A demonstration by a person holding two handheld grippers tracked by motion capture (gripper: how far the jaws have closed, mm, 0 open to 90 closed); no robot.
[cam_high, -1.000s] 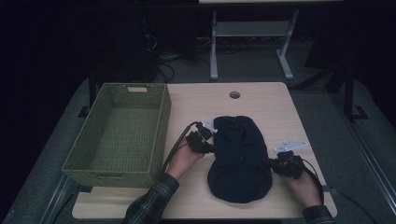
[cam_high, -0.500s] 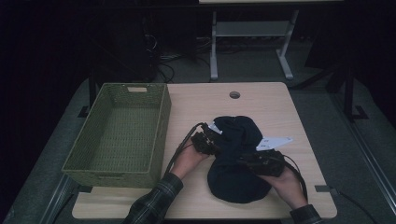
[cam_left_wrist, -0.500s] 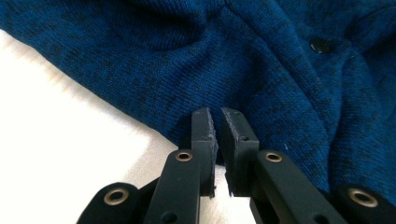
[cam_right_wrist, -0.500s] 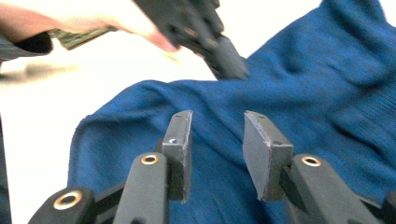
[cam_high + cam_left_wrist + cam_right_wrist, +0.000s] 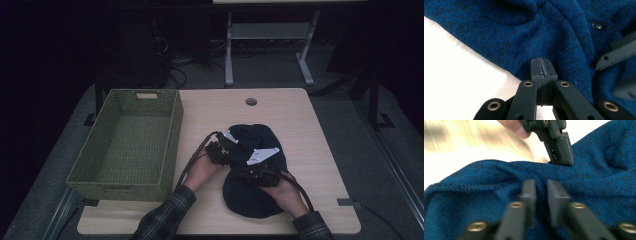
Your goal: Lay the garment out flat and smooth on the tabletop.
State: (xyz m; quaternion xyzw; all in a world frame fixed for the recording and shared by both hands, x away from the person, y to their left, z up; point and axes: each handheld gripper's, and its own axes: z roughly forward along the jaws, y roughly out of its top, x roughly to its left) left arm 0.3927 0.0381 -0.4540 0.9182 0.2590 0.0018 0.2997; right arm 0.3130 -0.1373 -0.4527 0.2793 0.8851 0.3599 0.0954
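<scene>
A green woven basket stands on the tabletop, well to the left of both grippers. The left gripper rests at the left edge of a dark blue knitted garment; its jaws are pressed together, and whether any knit is caught between them cannot be told. A dark button sits ahead and to its right. The right gripper lies on top of the garment, just right of the left gripper, jaws slightly parted with a fold of knit between them. The left gripper's tip touches the fabric just ahead of it.
</scene>
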